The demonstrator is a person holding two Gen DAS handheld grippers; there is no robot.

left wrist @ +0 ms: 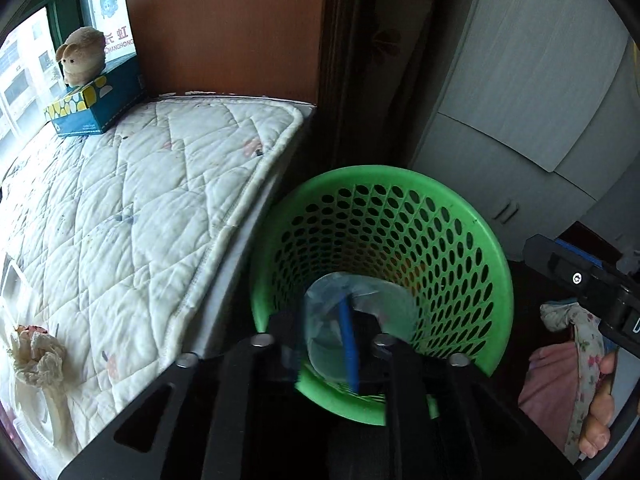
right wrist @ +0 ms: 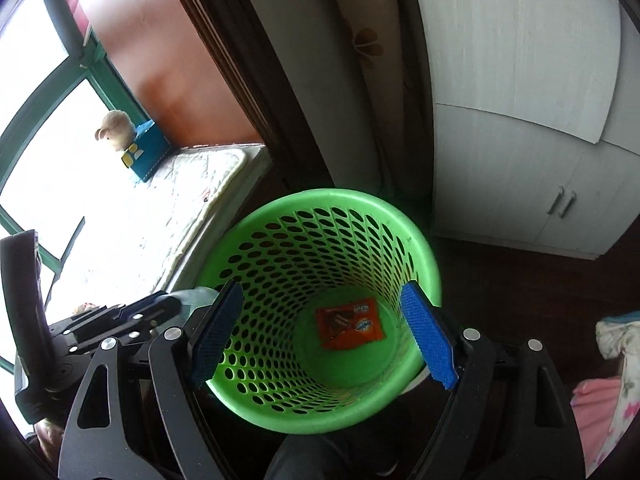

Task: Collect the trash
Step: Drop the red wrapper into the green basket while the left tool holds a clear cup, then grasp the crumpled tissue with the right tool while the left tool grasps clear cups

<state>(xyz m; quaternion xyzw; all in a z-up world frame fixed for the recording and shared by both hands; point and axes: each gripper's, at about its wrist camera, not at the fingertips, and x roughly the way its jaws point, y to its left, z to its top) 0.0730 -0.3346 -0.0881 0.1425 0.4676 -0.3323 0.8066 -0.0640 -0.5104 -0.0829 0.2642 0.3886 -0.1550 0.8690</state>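
A green perforated basket [left wrist: 460, 240] stands on the dark floor beside the bed. My left gripper [left wrist: 344, 348] hangs over its near rim. A pale, see-through piece of plastic [left wrist: 360, 300], blurred, covers its fingertips, and one blue pad shows through it. Whether the pads press on it is unclear. In the right wrist view the same plastic [right wrist: 200, 294] sits at the left gripper's tip by the rim. My right gripper [right wrist: 322, 334] is open above the basket [right wrist: 280, 240] with nothing between its blue pads [right wrist: 428, 336]. An orange snack wrapper [right wrist: 350, 326] lies on the basket floor.
A white quilted mattress [left wrist: 140, 200] lies left of the basket, with crumpled paper [left wrist: 36, 356] near its front edge. A teal tissue box [left wrist: 92, 108] and plush toy [left wrist: 80, 54] sit by the window. A white wardrobe [right wrist: 520, 160] stands behind. A person's foot [left wrist: 600, 420] is at right.
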